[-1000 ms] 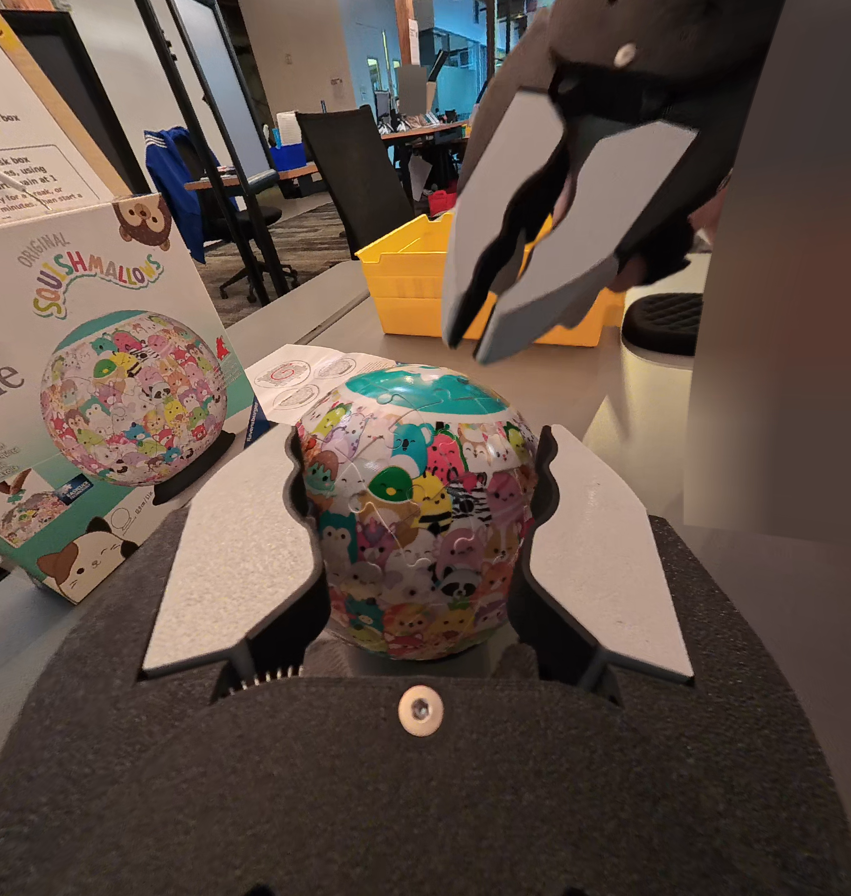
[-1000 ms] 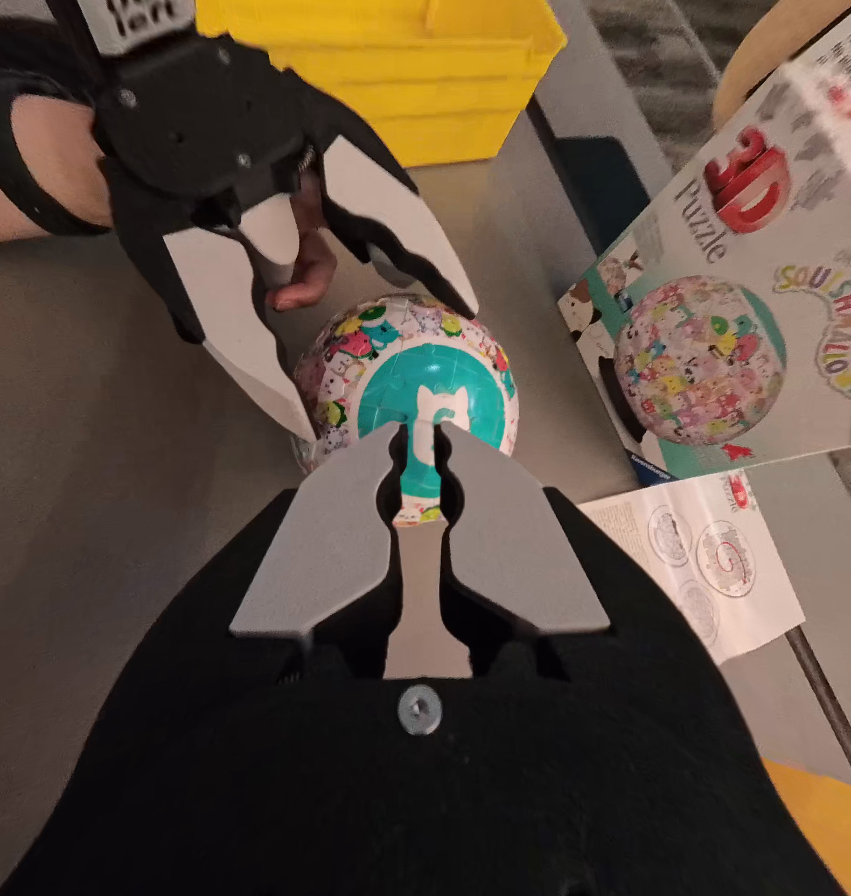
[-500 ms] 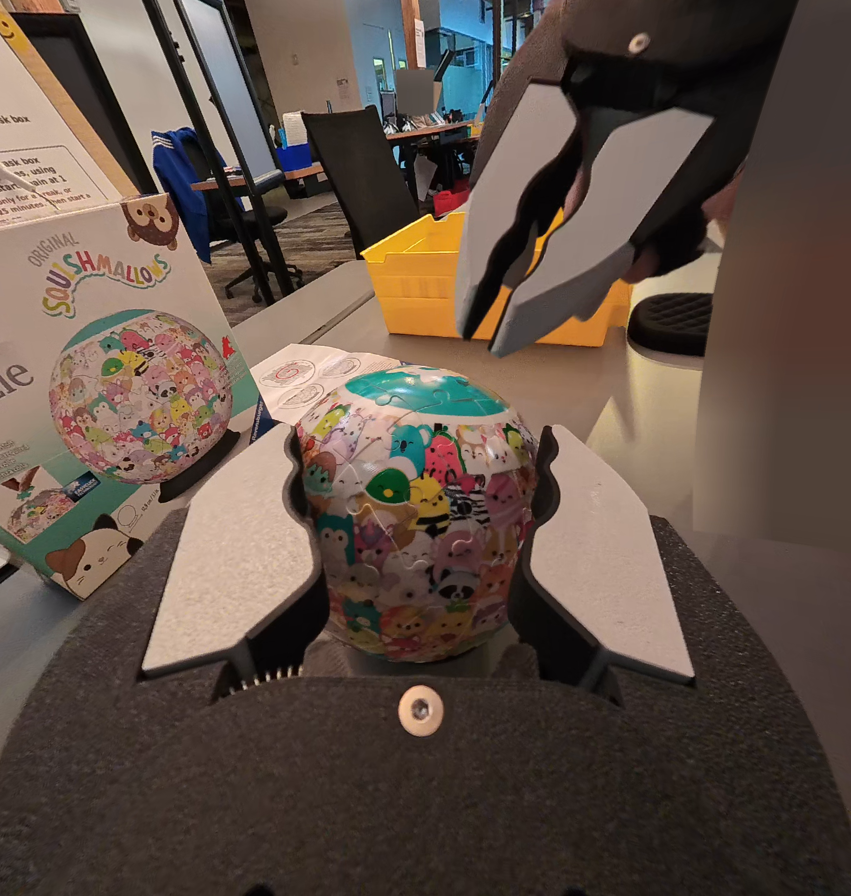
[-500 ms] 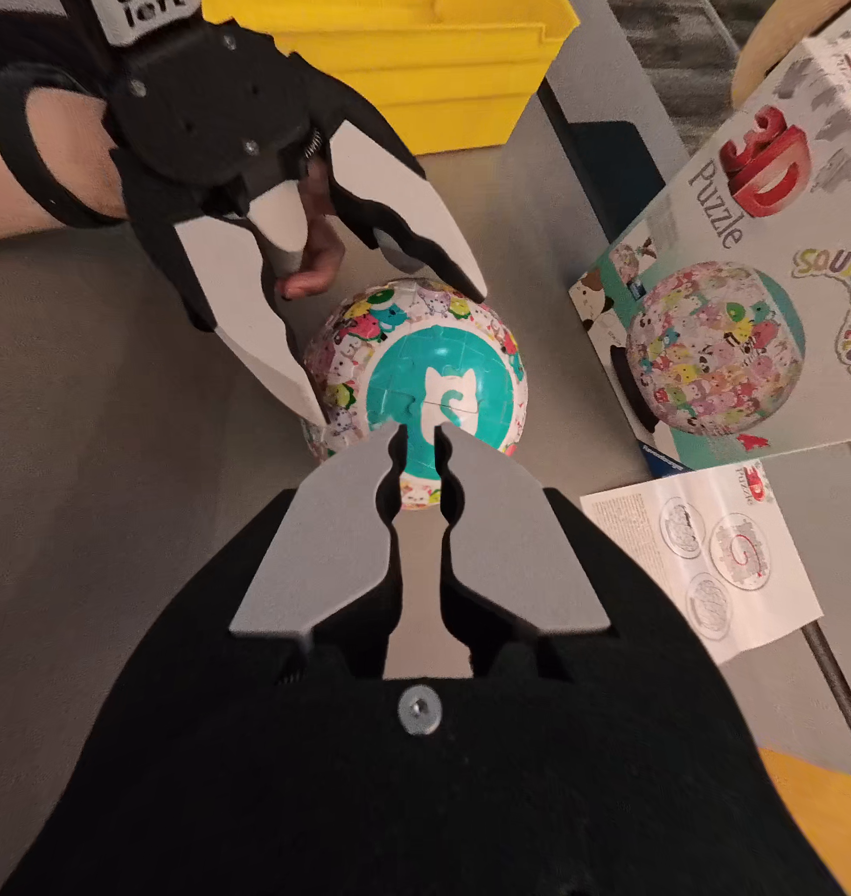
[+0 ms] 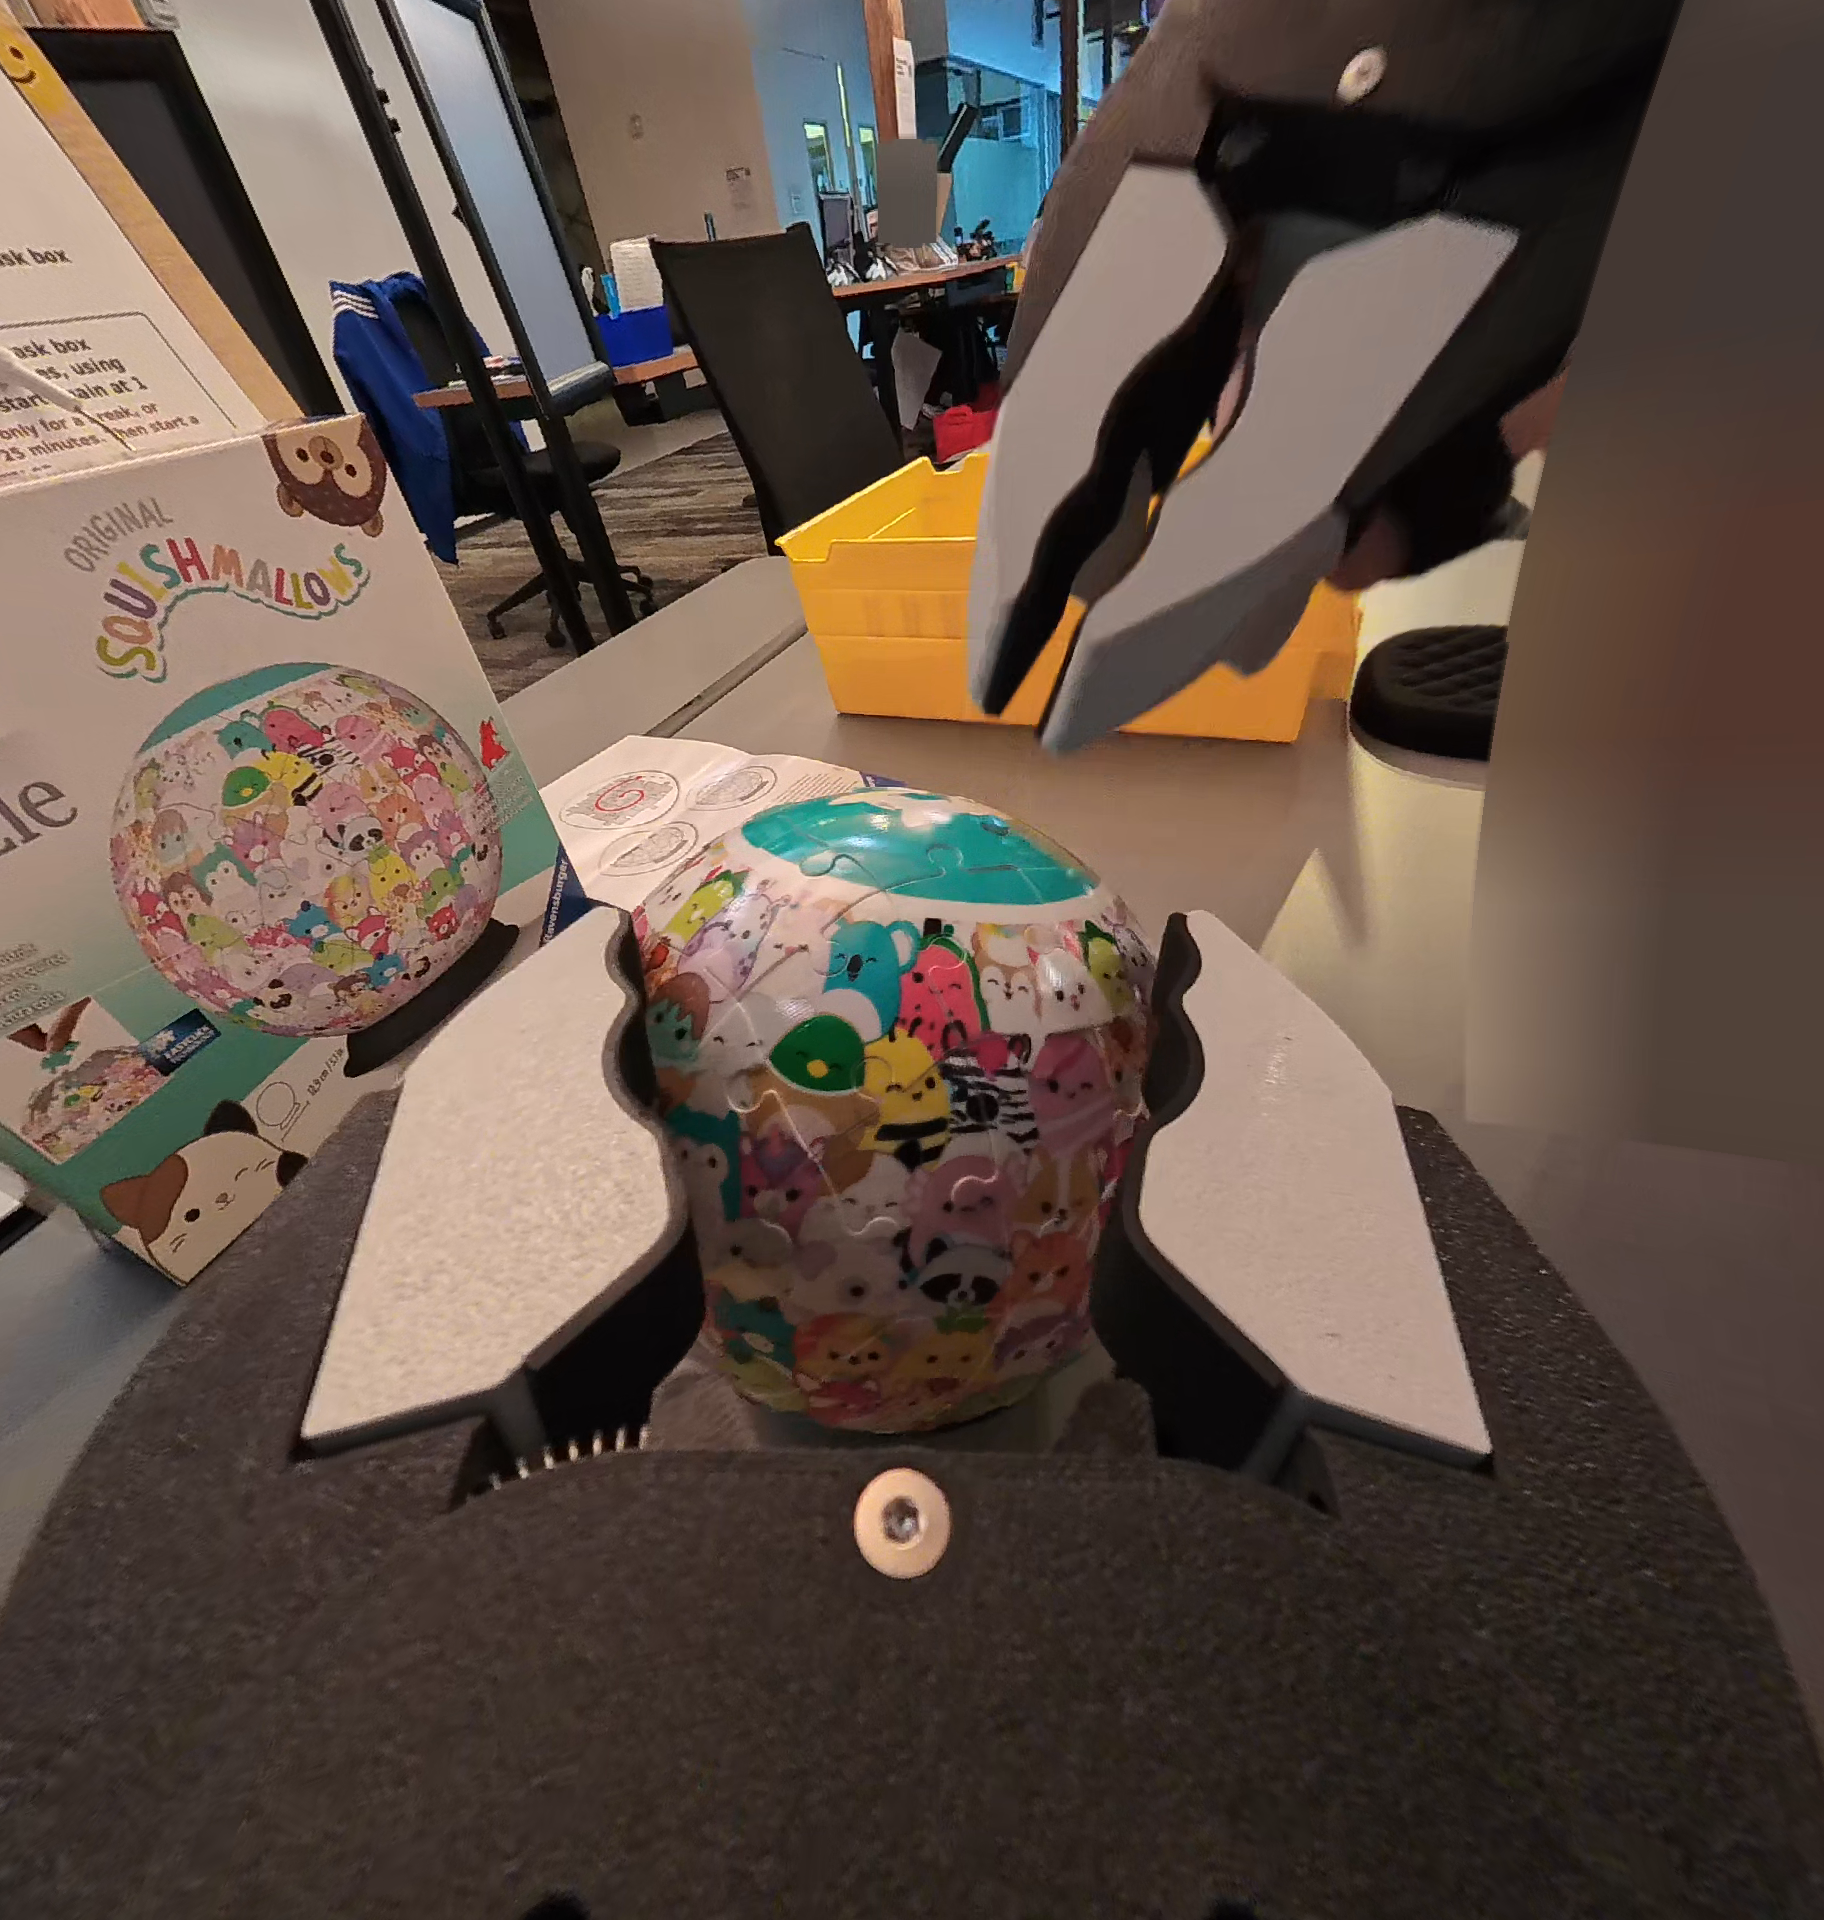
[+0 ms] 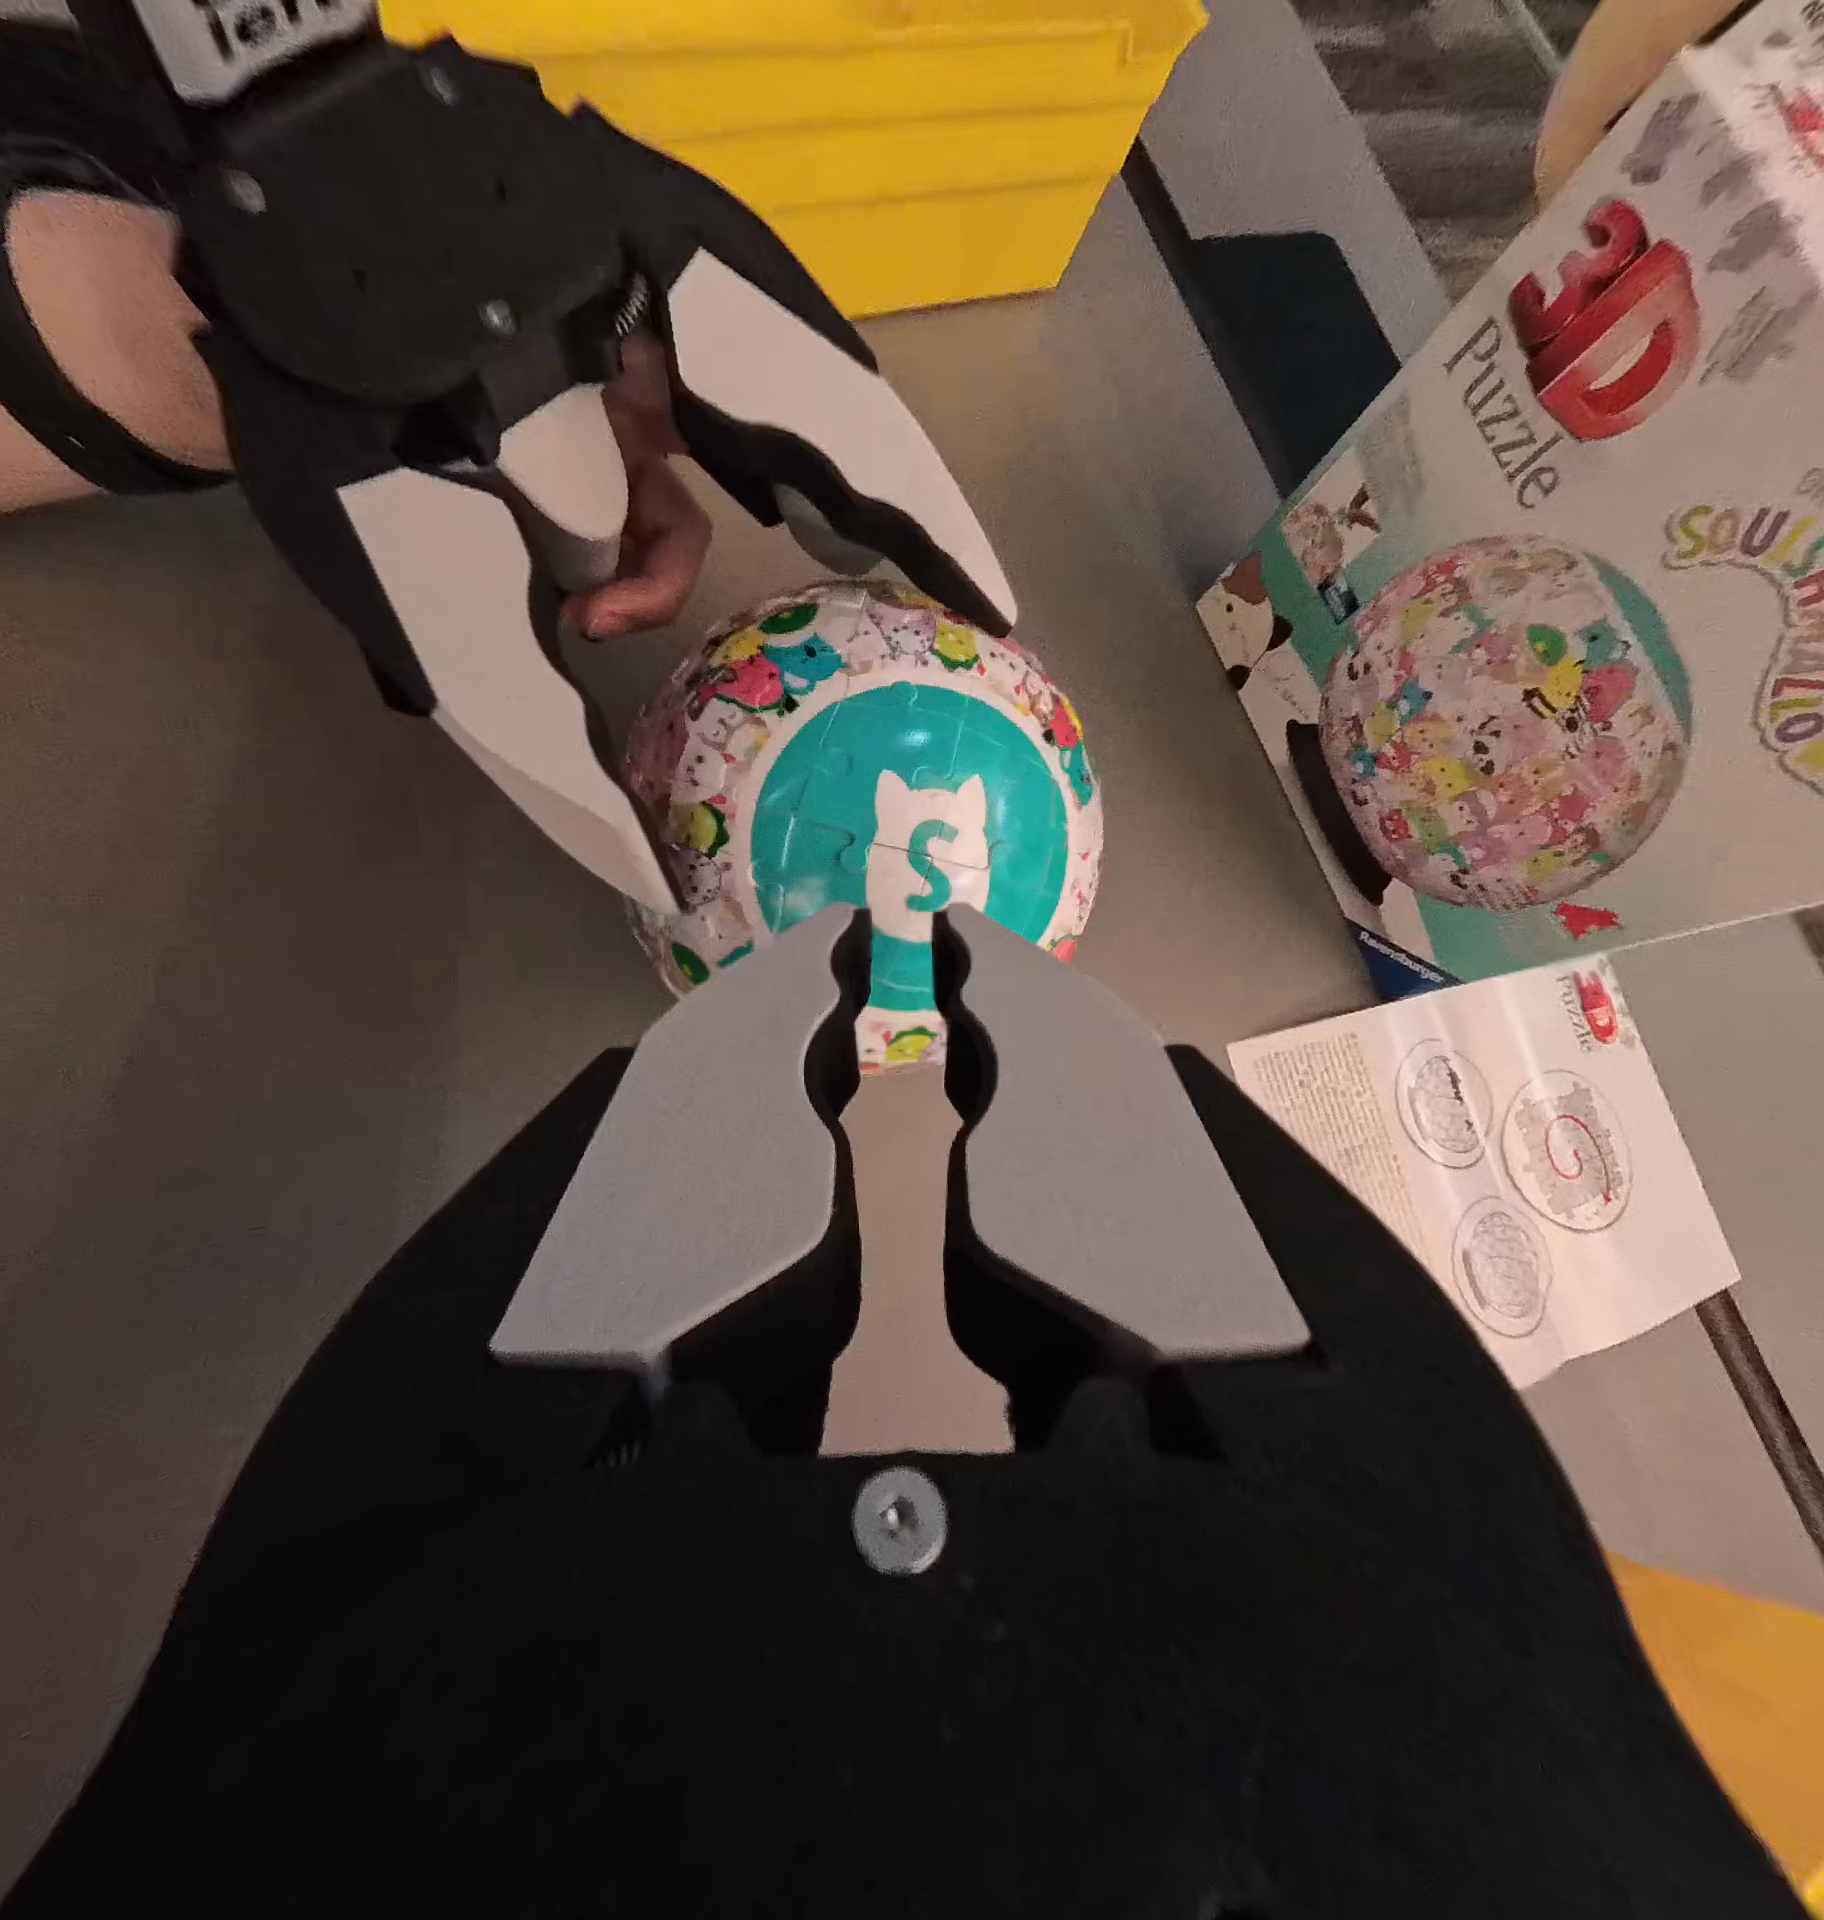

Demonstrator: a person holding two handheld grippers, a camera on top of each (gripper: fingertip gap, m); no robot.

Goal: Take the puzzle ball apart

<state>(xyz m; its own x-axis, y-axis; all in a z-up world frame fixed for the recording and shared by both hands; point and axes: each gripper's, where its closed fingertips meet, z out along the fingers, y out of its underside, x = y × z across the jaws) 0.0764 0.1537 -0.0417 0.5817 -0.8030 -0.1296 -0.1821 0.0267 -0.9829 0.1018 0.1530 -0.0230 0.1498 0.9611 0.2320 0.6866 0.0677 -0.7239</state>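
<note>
The puzzle ball (image 5: 908,1143) is a sphere covered in colourful cartoon animals, with a teal cap on top. It rests on the grey table. My left gripper (image 5: 903,935) is shut on its sides. From above, the right wrist view shows the ball (image 6: 887,727) with the left gripper (image 6: 835,758) around it. My right gripper (image 6: 900,914) hovers just above the teal cap and holds nothing. Its jaws are a narrow gap apart. It also shows in the left wrist view (image 5: 1027,722), above and behind the ball.
The puzzle's box (image 5: 212,831) stands to the left of the ball, also seen in the right wrist view (image 6: 1562,675). A printed leaflet (image 6: 1490,1164) lies beside it. A yellow bin (image 5: 887,613) sits behind the ball. A black round pad (image 5: 1427,675) lies at the right. One gripper's finger ends stand about 4 cm off the other's.
My right gripper has shifted slightly above the ball, with its jaw gap the same. The left gripper keeps its hold on the ball.
</note>
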